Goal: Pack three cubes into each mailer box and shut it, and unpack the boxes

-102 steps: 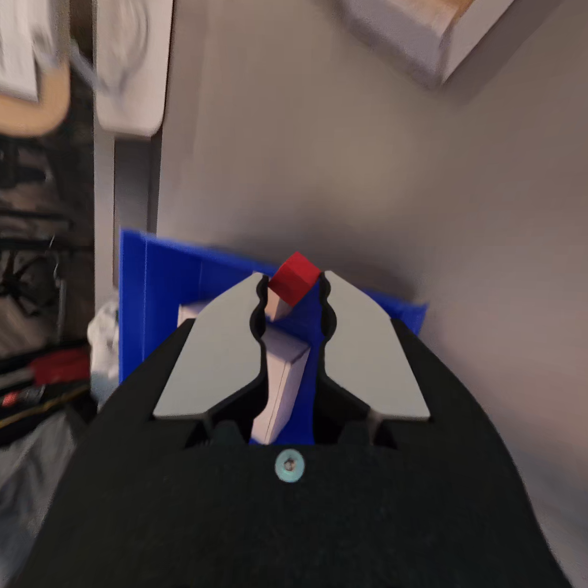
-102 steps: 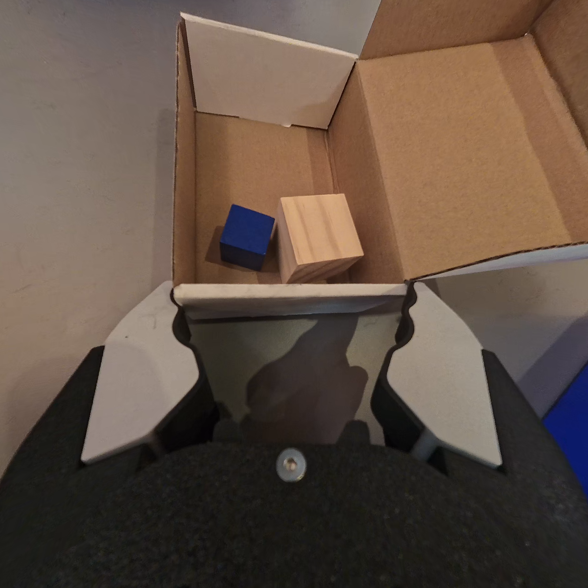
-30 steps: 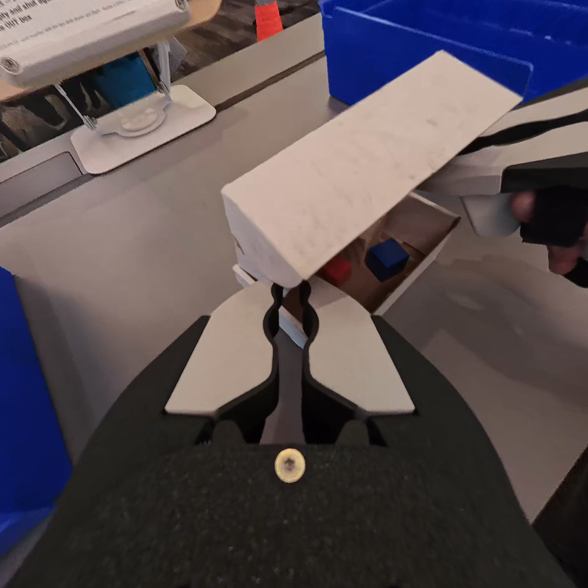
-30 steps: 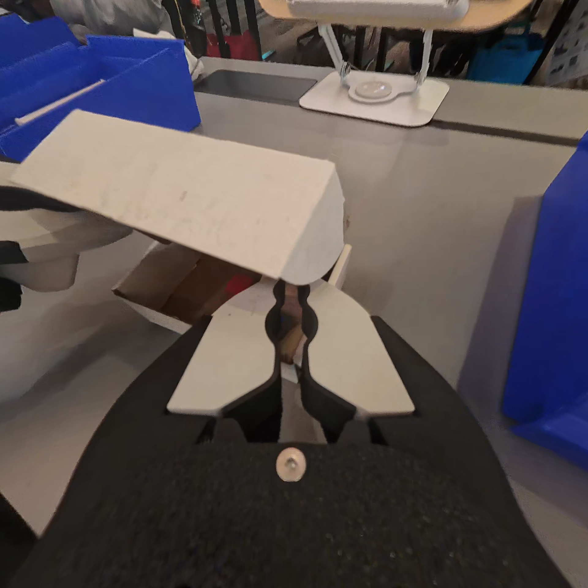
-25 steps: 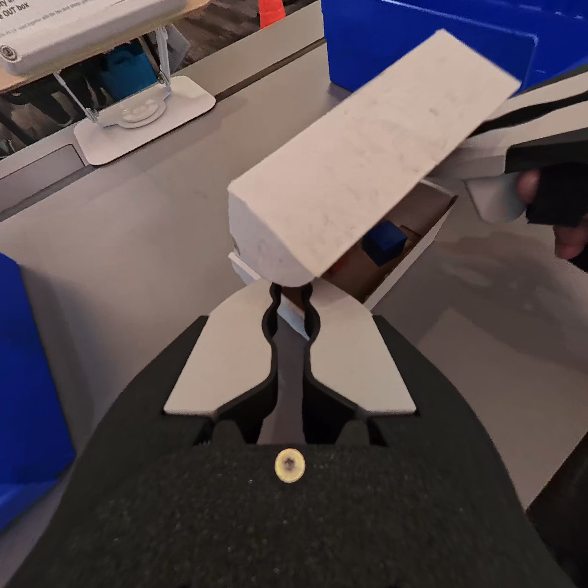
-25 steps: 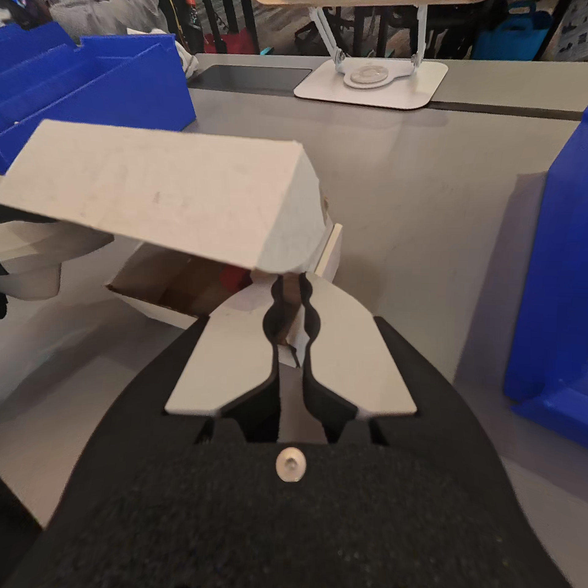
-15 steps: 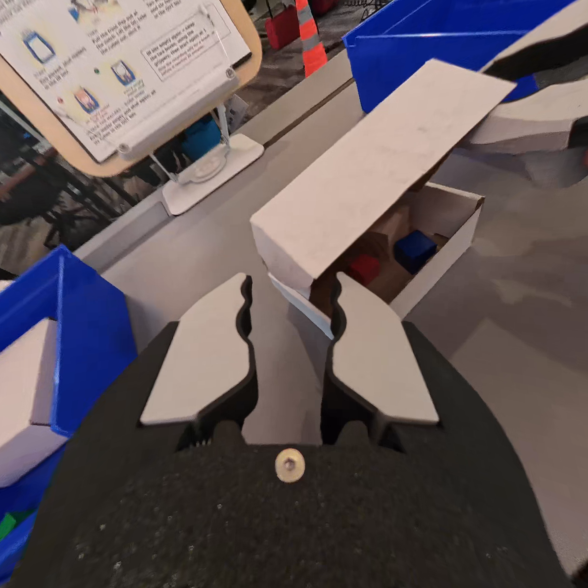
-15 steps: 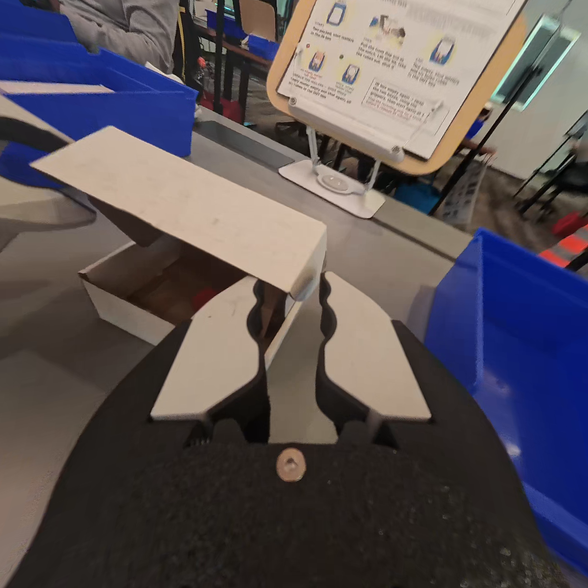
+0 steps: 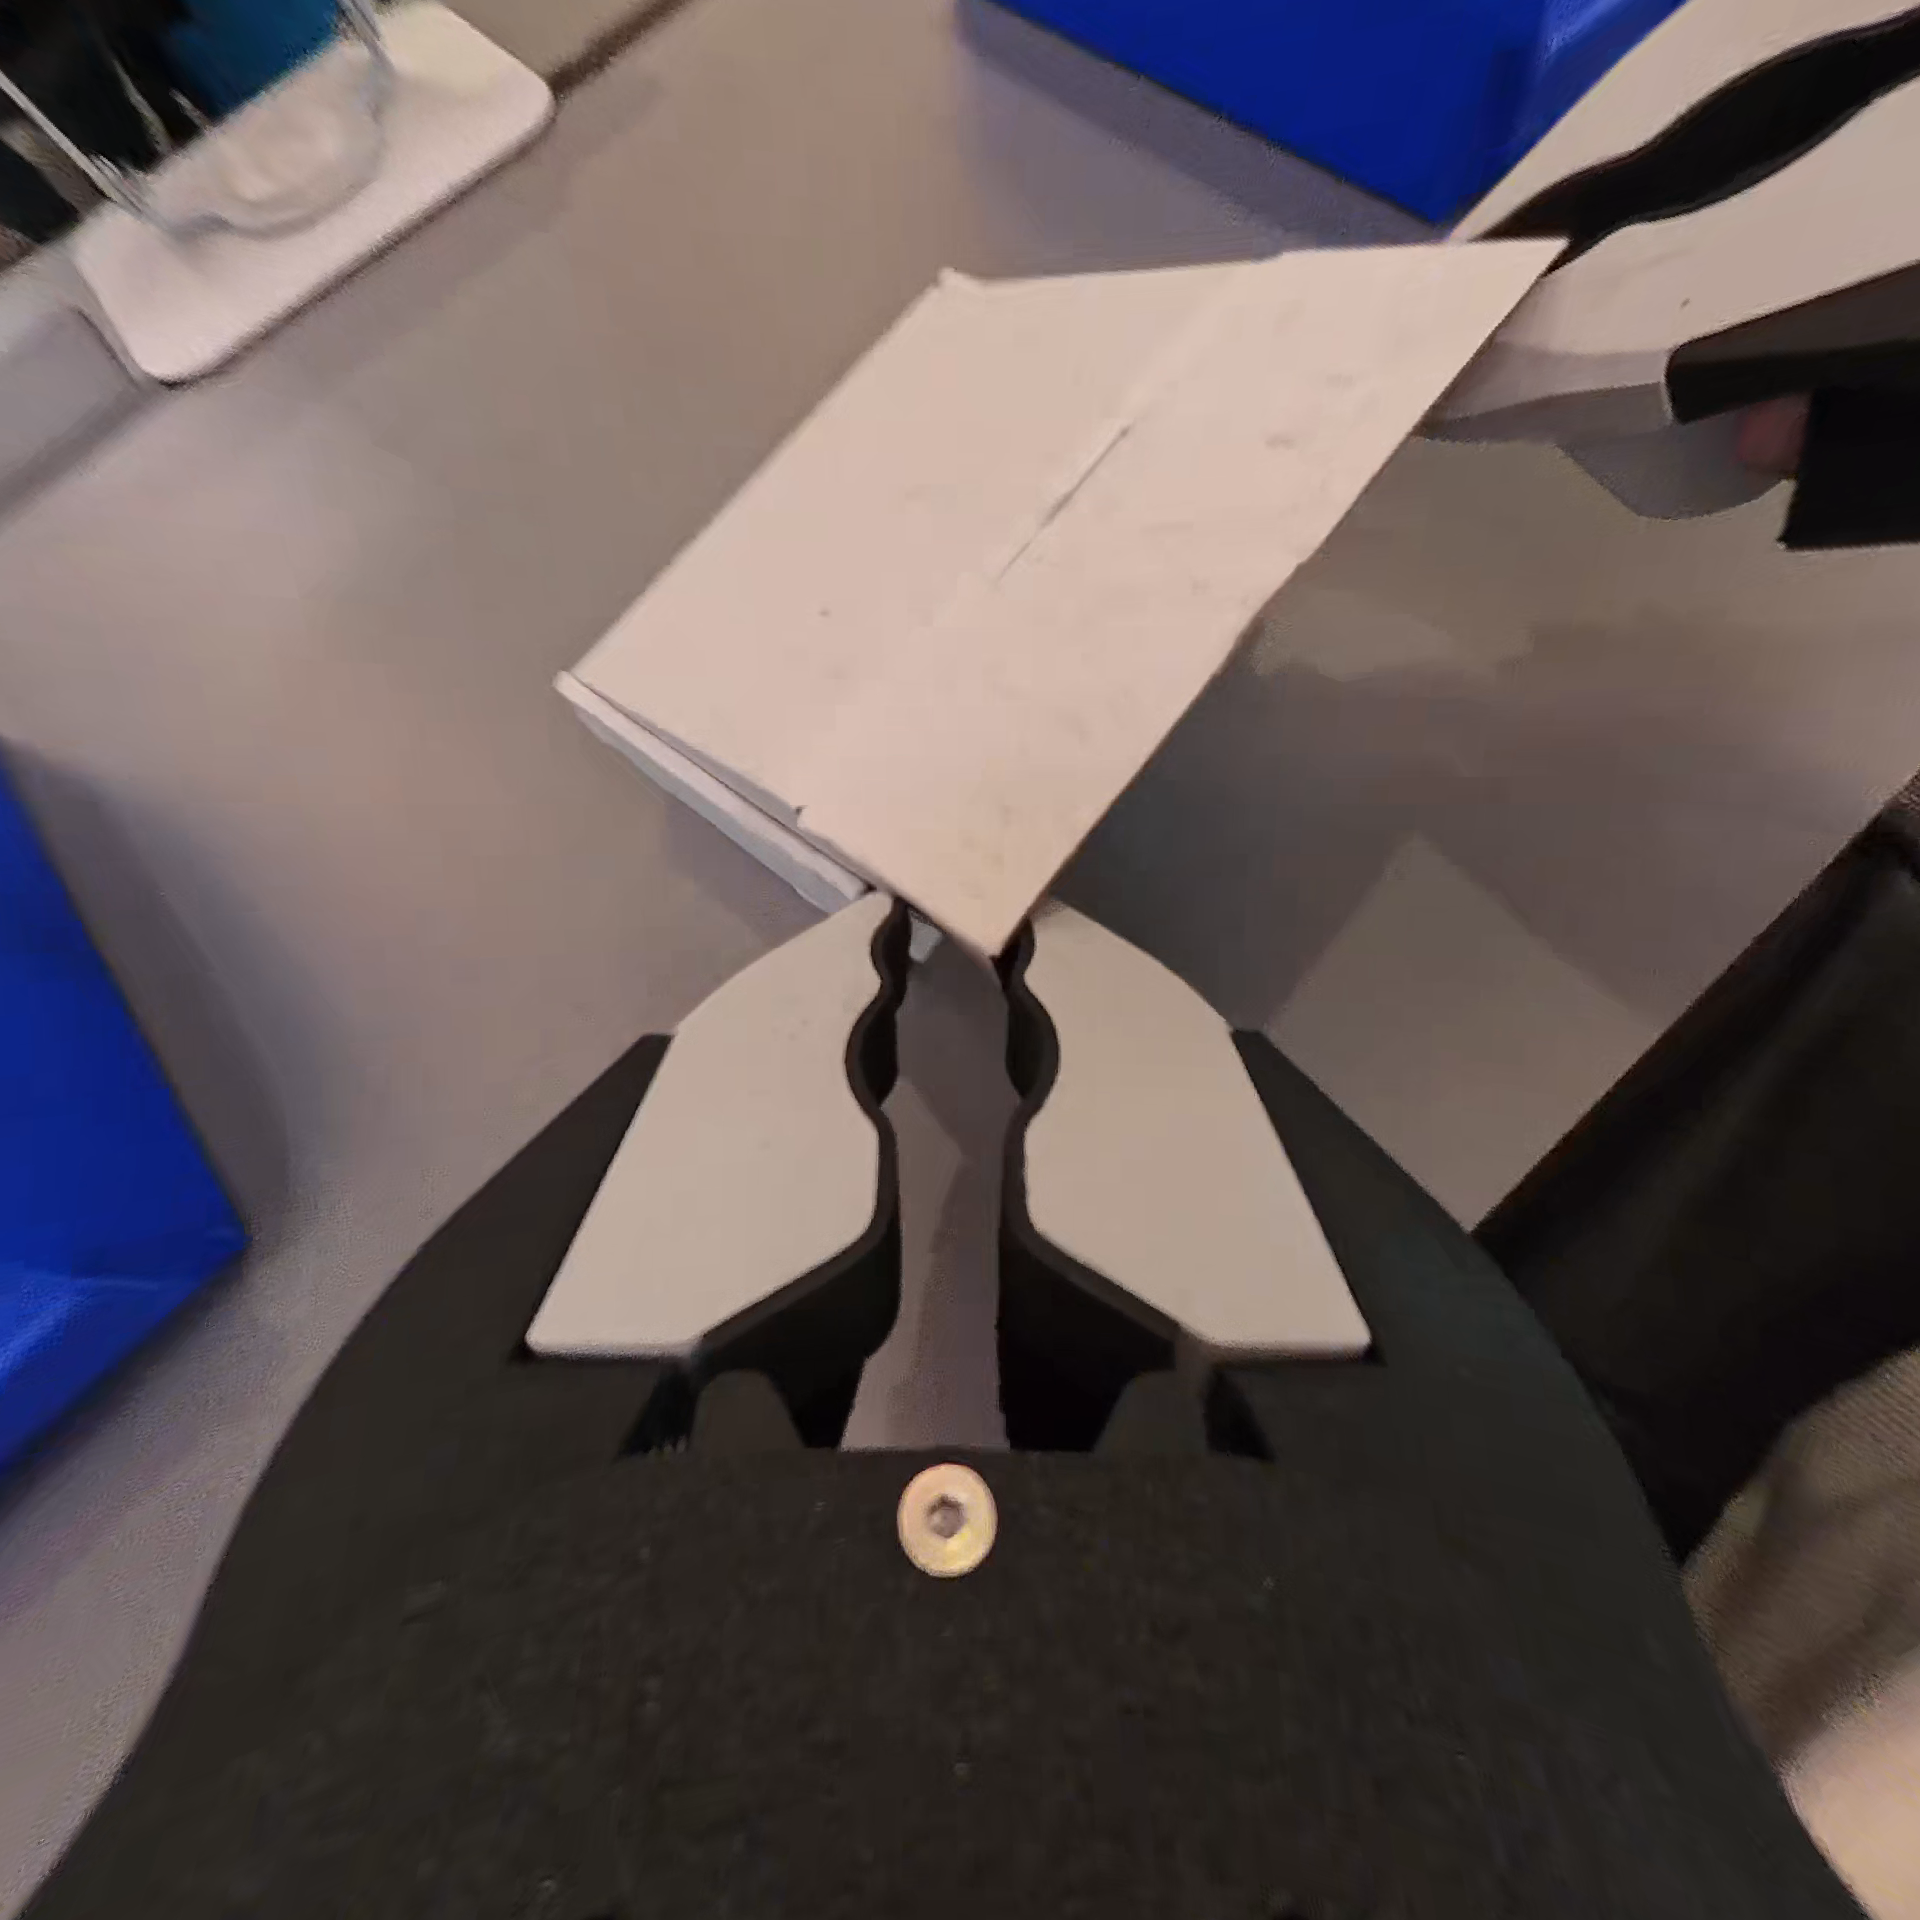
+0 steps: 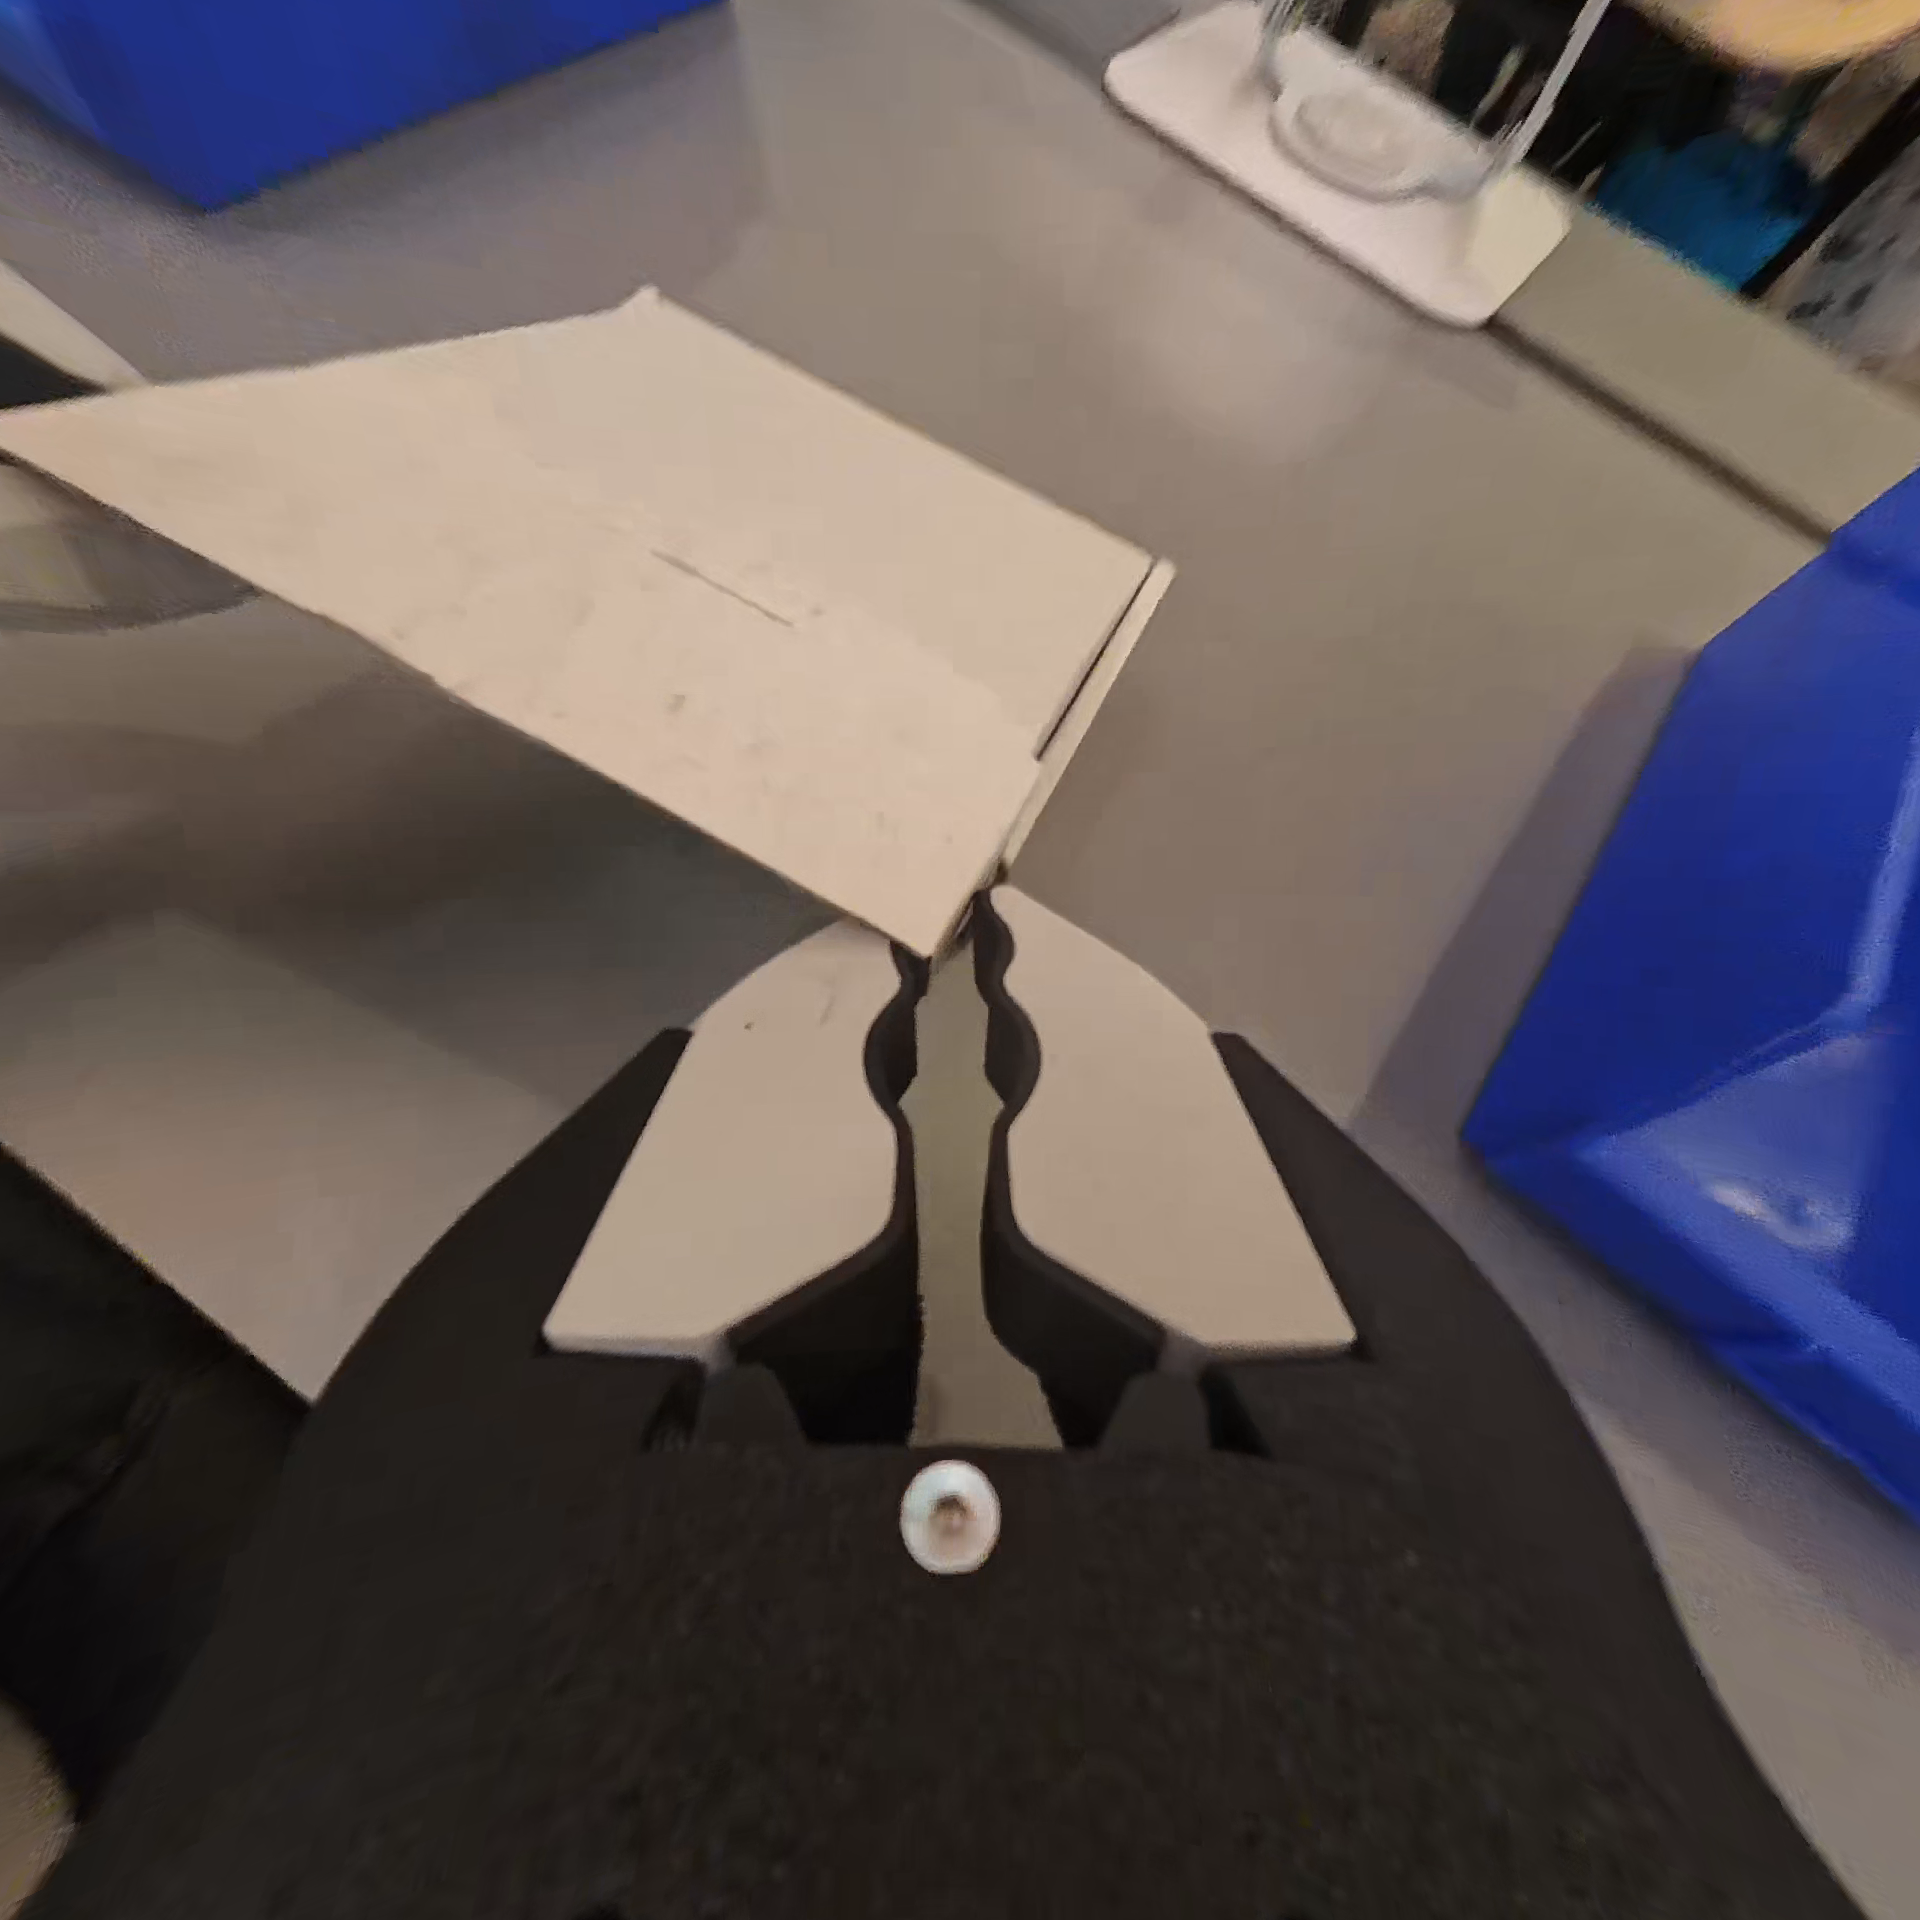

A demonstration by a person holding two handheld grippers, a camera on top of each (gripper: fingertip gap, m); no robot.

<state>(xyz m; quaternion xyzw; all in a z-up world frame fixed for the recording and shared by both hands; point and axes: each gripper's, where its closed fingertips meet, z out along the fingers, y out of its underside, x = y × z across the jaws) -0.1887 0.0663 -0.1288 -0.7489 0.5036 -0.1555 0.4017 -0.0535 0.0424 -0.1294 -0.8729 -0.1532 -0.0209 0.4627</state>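
The white mailer box [image 9: 717, 790] lies on the grey table, and its lid [image 9: 1039, 582] is down at a slant over it, hiding the cubes. My left gripper [image 9: 951, 935] is shut on the near front corner of the lid. My right gripper [image 10: 951, 930] is shut on the other front corner of the lid [image 10: 644, 623]. A side wall of the box [image 10: 1101, 665] shows beneath the lid edge. The right gripper [image 9: 1662, 312] also shows at the far end of the lid in the left wrist view.
Blue bins stand at the left [image 9: 83, 1091] and back [image 9: 1299, 94] in the left wrist view, and at the right [image 10: 1714, 987] and back left [image 10: 312, 83] in the right wrist view. A white stand base [image 9: 312, 208] sits at the back of the table. My right fingertips sit around 15 cm from my left ones.
Half a second ago both grippers were open and drawn back from the lid. Now both are closed on its front corners, and the lid is lower, covering the red and blue cubes.
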